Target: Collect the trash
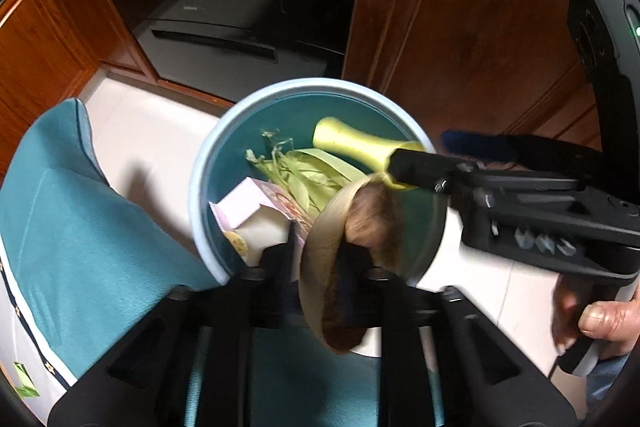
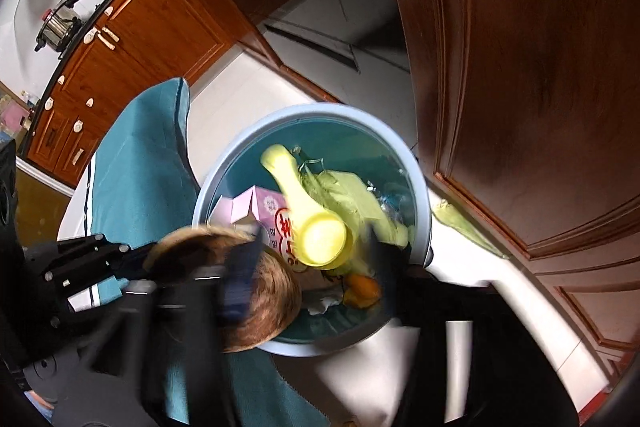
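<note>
Nearest the left wrist camera, the left hand-held gripper [image 1: 318, 259] points steeply down over the bin, its jaws partly apart. A tan paper bowl [image 1: 340, 259], brown inside and blurred, sits tilted on edge between the fingers; whether the pads press on it cannot be told. In the right wrist view the same bowl [image 2: 256, 291] shows as a brown blur at the bin's near rim, with a dark finger across it.

The right hand-held gripper [image 2: 316, 251] stands wide, its jaws well apart. A yellow plastic scoop [image 2: 308, 223] lies between and just beyond its fingers, cup toward the camera and handle pointing away over the bin; no pad is seen pressing on it. From the left wrist view the scoop [image 1: 352, 145] meets the tip of one right finger, and a person's hand [image 1: 604, 319] grips the handle of that tool.

Below both tools stands the round blue bin [image 2: 420, 187], its rim pale. Inside lie green corn husks [image 1: 296, 175], a pink carton [image 2: 260, 207] and a piece of orange peel [image 2: 362, 287].

Left of the bin lies a teal cloth [image 1: 72, 219] on the pale tiled floor [image 1: 132, 131]. A loose husk [image 2: 464, 223] lies on the floor to the right of the bin, by the wooden cabinet door [image 2: 520, 67]. Farther back, a steel pot [image 2: 60, 27] stands on the bench.
</note>
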`<state>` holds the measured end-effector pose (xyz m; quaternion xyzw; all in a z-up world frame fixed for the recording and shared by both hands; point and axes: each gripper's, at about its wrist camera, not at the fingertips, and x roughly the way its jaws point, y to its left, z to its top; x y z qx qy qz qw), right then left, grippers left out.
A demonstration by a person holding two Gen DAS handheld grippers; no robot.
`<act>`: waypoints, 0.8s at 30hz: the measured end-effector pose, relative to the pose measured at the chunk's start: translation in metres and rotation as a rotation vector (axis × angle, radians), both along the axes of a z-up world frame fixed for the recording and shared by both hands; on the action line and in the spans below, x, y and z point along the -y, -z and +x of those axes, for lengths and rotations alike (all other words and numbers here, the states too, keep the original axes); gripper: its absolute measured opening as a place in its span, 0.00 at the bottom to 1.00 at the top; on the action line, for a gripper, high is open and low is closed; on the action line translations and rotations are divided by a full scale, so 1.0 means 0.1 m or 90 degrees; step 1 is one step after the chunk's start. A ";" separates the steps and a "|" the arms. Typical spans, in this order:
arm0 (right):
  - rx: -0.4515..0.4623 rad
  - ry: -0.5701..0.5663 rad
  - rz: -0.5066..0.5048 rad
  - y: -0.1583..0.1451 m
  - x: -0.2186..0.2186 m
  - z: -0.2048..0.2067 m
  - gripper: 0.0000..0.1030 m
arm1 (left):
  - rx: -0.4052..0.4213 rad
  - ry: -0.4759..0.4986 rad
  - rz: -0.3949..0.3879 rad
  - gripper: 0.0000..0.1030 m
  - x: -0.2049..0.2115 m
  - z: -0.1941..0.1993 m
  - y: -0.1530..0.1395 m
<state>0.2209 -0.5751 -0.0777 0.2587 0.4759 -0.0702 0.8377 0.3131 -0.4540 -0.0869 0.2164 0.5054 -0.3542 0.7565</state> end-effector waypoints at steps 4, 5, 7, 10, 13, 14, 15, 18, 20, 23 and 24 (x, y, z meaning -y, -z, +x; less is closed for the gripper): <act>0.005 -0.001 -0.003 -0.03 -0.02 -0.02 0.87 | 0.027 -0.013 -0.004 0.67 -0.04 -0.01 -0.07; -0.002 -0.001 0.004 -0.01 -0.03 -0.02 0.88 | 0.020 -0.017 -0.003 0.67 -0.05 -0.01 -0.08; -0.013 -0.003 0.008 0.01 -0.03 -0.03 0.90 | 0.020 -0.027 0.005 0.73 -0.07 -0.01 -0.09; -0.037 -0.005 -0.003 0.02 -0.08 -0.04 0.94 | 0.036 -0.041 0.014 0.83 -0.14 -0.04 -0.11; -0.058 -0.012 -0.029 -0.02 -0.15 -0.07 0.94 | 0.044 -0.051 0.016 0.89 -0.23 -0.08 -0.14; -0.060 -0.014 -0.035 -0.04 -0.17 -0.08 0.94 | 0.046 -0.056 0.014 0.91 -0.28 -0.10 -0.17; -0.061 -0.018 -0.046 -0.07 -0.20 -0.10 0.94 | 0.048 -0.060 0.013 0.92 -0.31 -0.12 -0.18; -0.065 -0.028 -0.071 -0.17 -0.28 -0.15 0.94 | 0.057 -0.069 0.015 0.94 -0.41 -0.19 -0.26; -0.064 -0.037 -0.083 -0.24 -0.34 -0.19 0.94 | 0.067 -0.075 0.015 0.95 -0.49 -0.23 -0.32; -0.054 -0.051 -0.100 -0.39 -0.44 -0.28 0.94 | 0.083 -0.086 0.020 0.96 -0.62 -0.34 -0.43; -0.046 -0.058 -0.103 -0.47 -0.48 -0.32 0.94 | 0.089 -0.092 0.026 0.96 -0.68 -0.38 -0.49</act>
